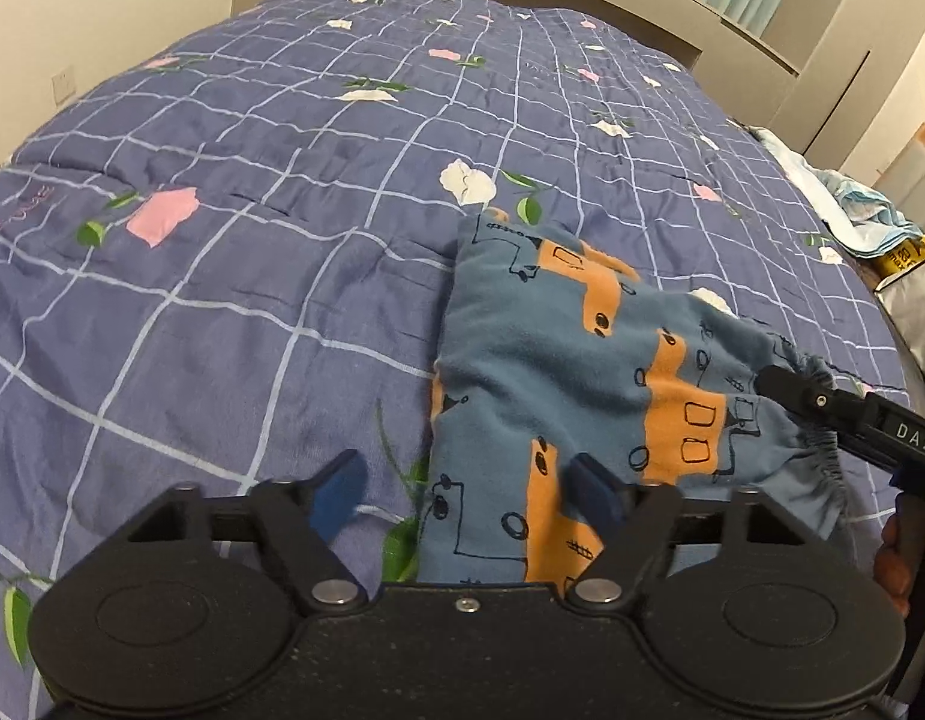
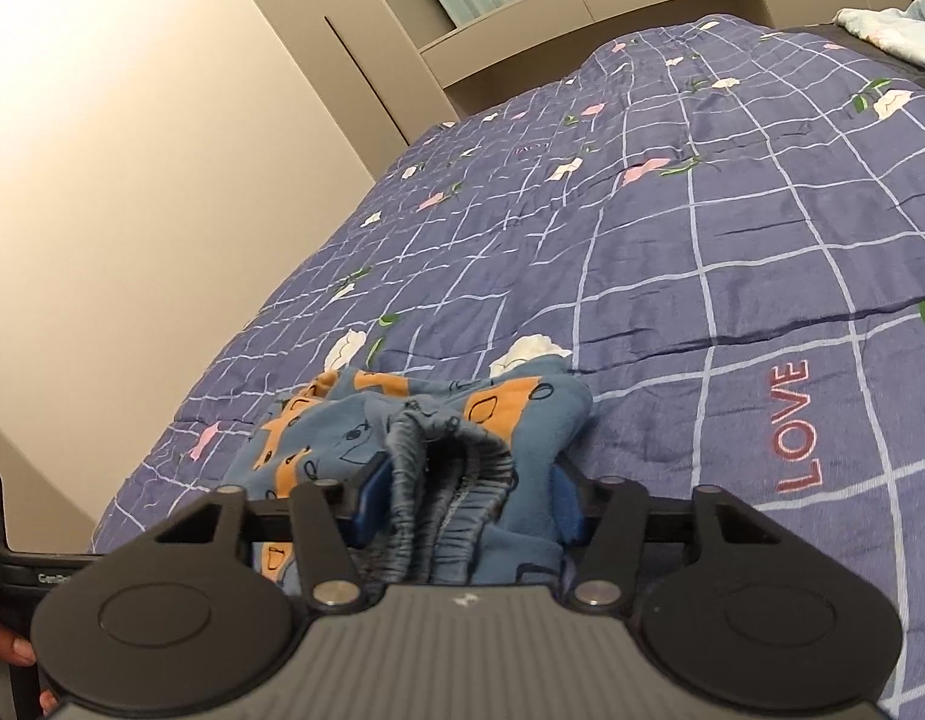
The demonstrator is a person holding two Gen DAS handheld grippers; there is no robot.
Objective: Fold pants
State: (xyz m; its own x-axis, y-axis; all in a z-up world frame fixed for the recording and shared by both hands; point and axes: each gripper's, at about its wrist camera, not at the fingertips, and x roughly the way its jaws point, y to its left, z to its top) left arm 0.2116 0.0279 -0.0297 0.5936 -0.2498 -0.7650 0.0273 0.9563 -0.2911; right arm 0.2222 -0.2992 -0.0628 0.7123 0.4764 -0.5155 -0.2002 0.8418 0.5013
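Blue pants (image 1: 582, 372) with orange patches and black line drawings lie folded on the blue checked quilt (image 1: 252, 192). My left gripper (image 1: 468, 492) is open and straddles the near left edge of the pants: its right finger rests on the cloth and its left finger hangs over bare quilt. My right gripper (image 2: 468, 504) has the bunched elastic waistband (image 2: 456, 456) packed between its pads. In the left wrist view the right gripper (image 1: 786, 387) comes in from the right onto that waistband.
The quilt (image 2: 732, 228) covers the whole bed, with the word LOVE (image 2: 795, 426) stitched at the right. Loose light clothes (image 1: 870, 210) and a bag (image 1: 918, 312) lie off the bed's right side. Wardrobe doors (image 2: 318, 96) stand behind the bed. A hand (image 1: 894, 564) holds the right gripper's handle.
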